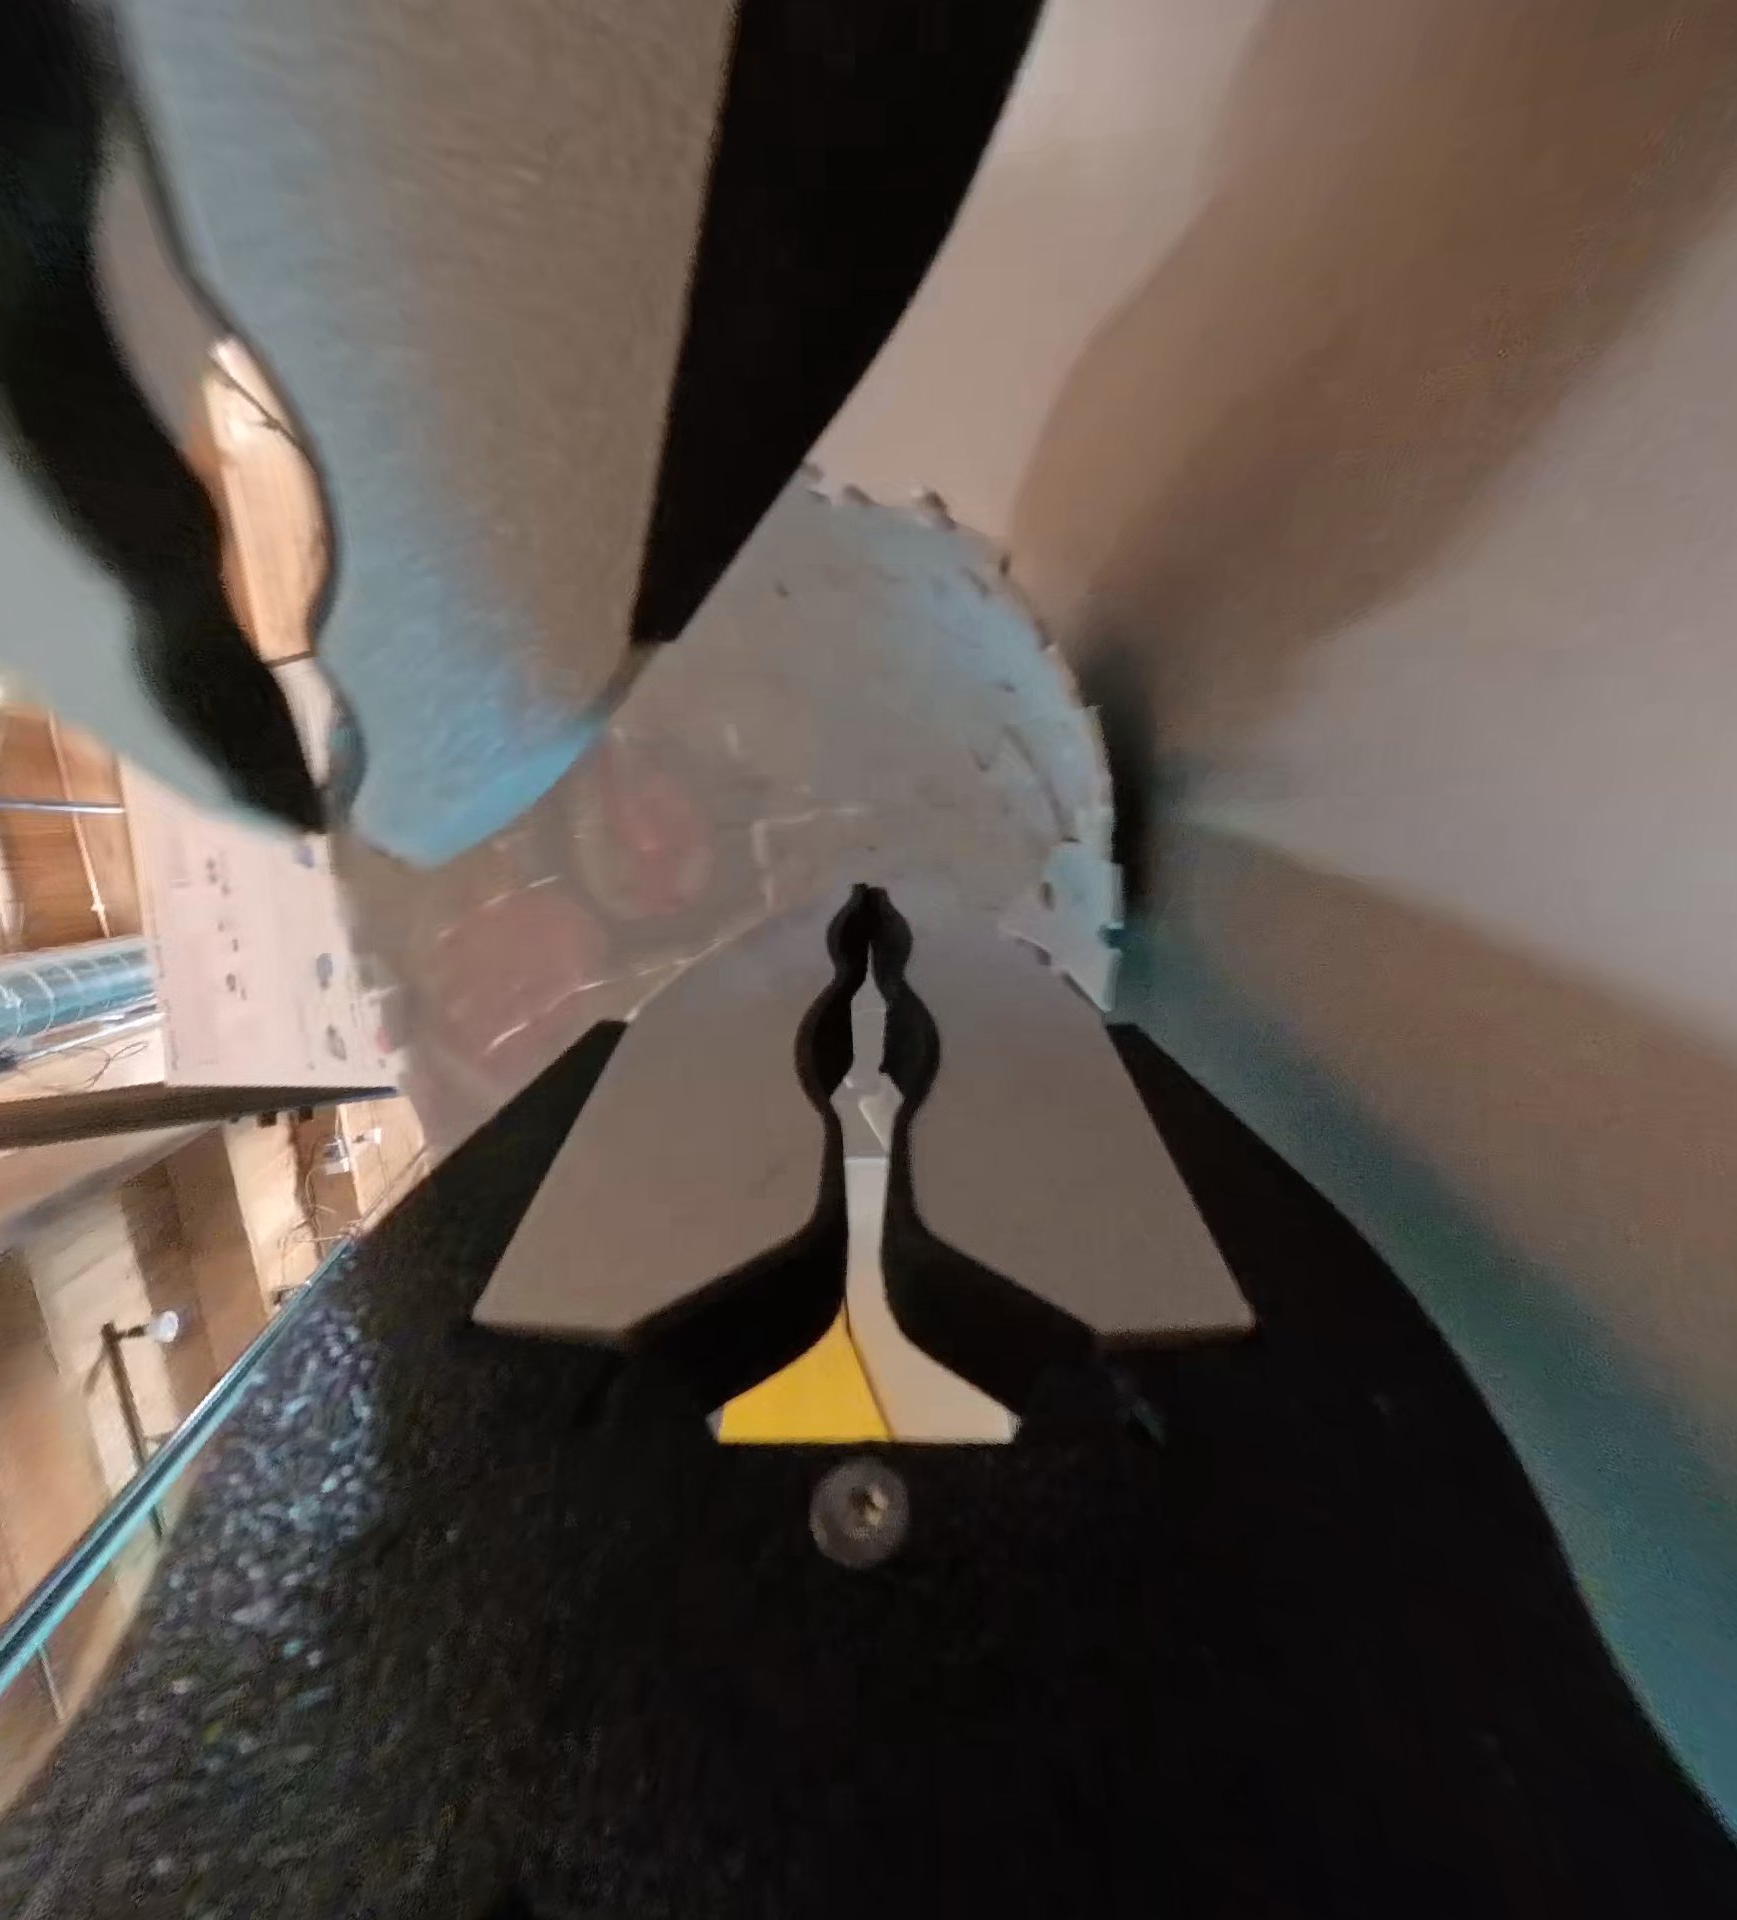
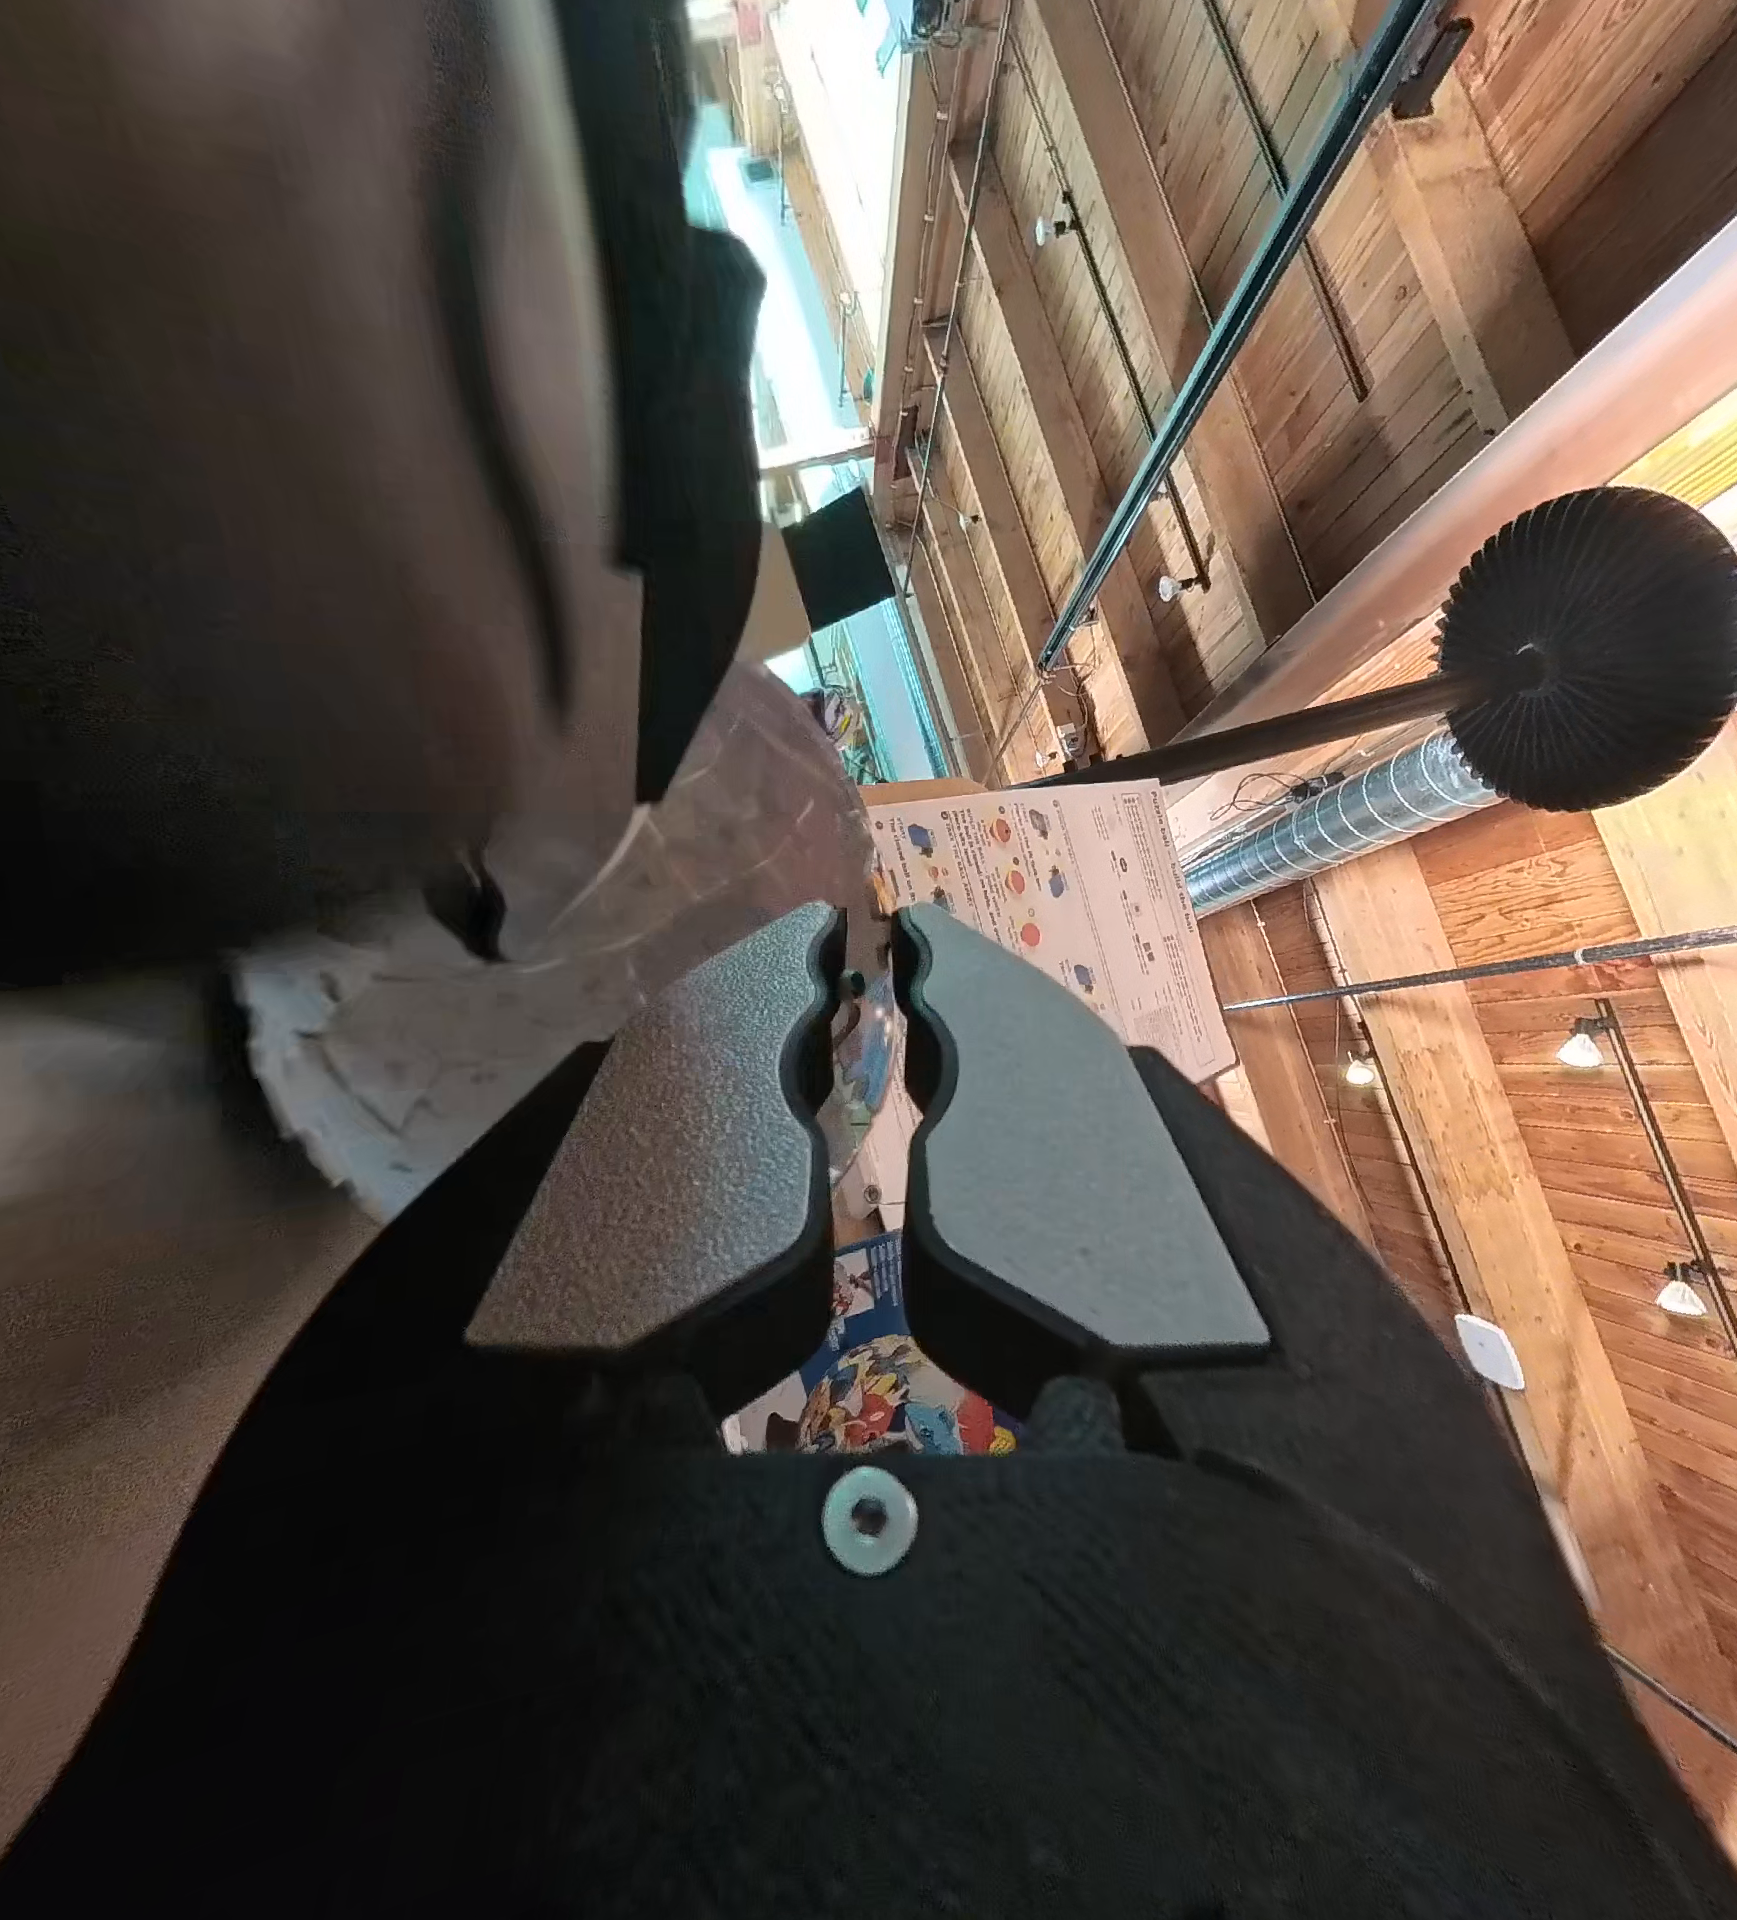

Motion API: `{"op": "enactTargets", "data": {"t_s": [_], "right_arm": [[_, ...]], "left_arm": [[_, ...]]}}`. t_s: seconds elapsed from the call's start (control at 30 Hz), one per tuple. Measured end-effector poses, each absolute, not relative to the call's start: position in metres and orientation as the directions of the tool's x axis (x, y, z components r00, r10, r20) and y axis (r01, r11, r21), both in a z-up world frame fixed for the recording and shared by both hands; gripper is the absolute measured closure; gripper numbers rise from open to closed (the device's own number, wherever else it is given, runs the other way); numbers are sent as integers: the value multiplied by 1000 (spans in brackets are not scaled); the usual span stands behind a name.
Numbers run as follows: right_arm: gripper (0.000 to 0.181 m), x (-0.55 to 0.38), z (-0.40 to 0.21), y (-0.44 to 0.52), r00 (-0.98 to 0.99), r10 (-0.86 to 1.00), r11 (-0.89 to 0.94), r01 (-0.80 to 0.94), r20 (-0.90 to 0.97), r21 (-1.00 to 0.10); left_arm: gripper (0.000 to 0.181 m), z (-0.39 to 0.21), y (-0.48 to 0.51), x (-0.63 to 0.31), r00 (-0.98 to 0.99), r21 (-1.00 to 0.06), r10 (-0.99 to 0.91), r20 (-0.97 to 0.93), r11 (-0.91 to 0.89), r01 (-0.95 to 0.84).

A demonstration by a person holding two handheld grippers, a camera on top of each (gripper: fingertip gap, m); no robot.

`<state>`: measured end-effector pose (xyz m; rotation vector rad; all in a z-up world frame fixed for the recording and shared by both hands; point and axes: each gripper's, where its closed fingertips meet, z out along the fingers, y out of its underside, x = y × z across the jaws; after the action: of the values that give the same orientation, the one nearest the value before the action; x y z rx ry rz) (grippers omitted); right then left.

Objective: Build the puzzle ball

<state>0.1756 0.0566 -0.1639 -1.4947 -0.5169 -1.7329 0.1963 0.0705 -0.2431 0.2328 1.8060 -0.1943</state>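
Both tongs raised toward a wooden ceiling, the half-built puzzle ball between them.

The left gripper [image 1: 869, 902] has its tips pressed together against the puzzle ball's [image 1: 905, 717] pale inner side, perhaps nipping its edge. The right gripper [image 2: 869, 935] is nearly closed, seemingly on a printed piece [image 2: 869, 1049] of the shell, with the instruction sheet [image 2: 1072, 904] just beyond.

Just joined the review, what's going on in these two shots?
A person is building a puzzle ball with handheld tongs. The left tongs are closed at the edge of the half-built ball shell, its jagged rim showing. The right tongs sit nearly closed, nothing clearly gripped, with the instruction sheet just beyond.
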Motion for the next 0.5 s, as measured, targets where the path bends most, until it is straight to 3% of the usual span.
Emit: {"op": "enactTargets", "data": {"t_s": [0.03, 0.27, 0.5], "right_arm": [[174, 176, -163, 56, -7, -294, -616, 766, 956, -184], [174, 175, -162, 57, -5, -301, -609, 771, 954, -188], [175, 174, -161, 57, 4, -306, -599, 777, 952, -195]], "left_arm": [[181, -240, 71, 193, -230, -31, 31, -973, 965, 262], [181, -249, 83, 183, -347, -117, -46, -937, 975, 187], [181, -258, 76, 191, -396, -101, -16, -918, 976, 195]]}}
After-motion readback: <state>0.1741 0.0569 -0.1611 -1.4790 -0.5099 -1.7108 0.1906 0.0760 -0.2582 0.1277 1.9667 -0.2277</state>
